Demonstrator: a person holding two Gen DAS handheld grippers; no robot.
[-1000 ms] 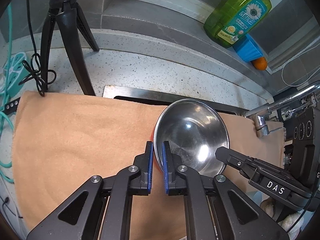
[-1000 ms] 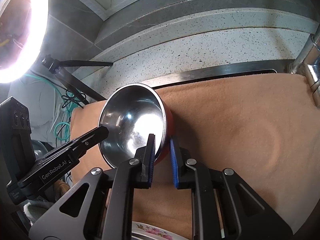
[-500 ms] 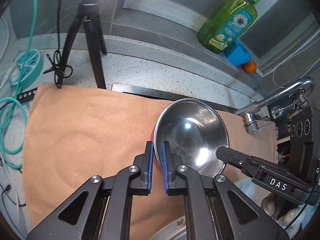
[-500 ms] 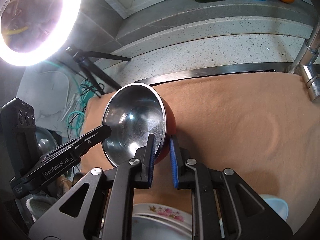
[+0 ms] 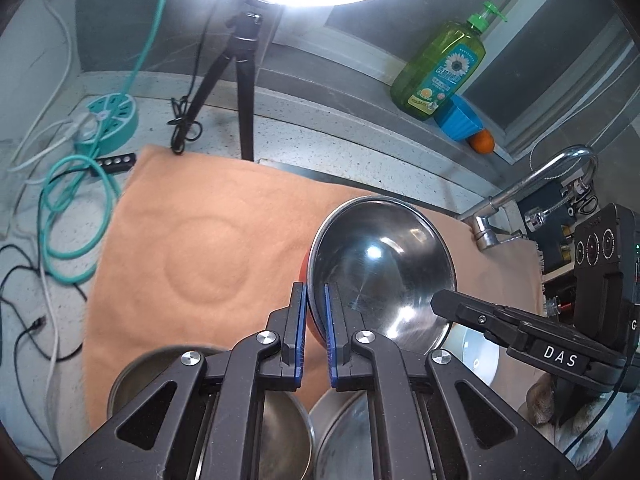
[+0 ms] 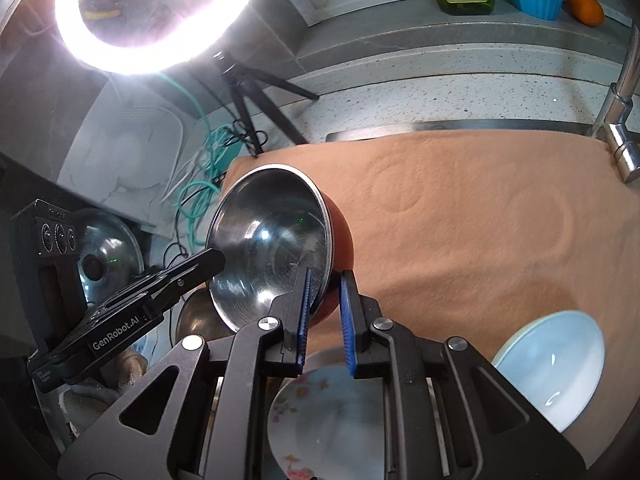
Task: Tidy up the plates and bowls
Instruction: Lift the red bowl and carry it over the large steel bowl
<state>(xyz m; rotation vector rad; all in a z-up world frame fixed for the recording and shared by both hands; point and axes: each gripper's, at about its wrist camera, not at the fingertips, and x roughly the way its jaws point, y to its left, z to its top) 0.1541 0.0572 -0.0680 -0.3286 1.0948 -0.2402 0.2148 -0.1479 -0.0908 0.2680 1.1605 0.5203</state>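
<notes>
While both tongs, left [image 5: 315,308] and right [image 6: 324,292], clench one steel bowl [image 5: 380,264], two plates lie below.

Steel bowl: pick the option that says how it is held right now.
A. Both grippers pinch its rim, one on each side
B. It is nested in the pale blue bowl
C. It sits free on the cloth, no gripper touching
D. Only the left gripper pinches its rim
A: the left gripper and the right gripper each pinch the rim of the steel bowl from opposite sides, above the cloth.
</notes>
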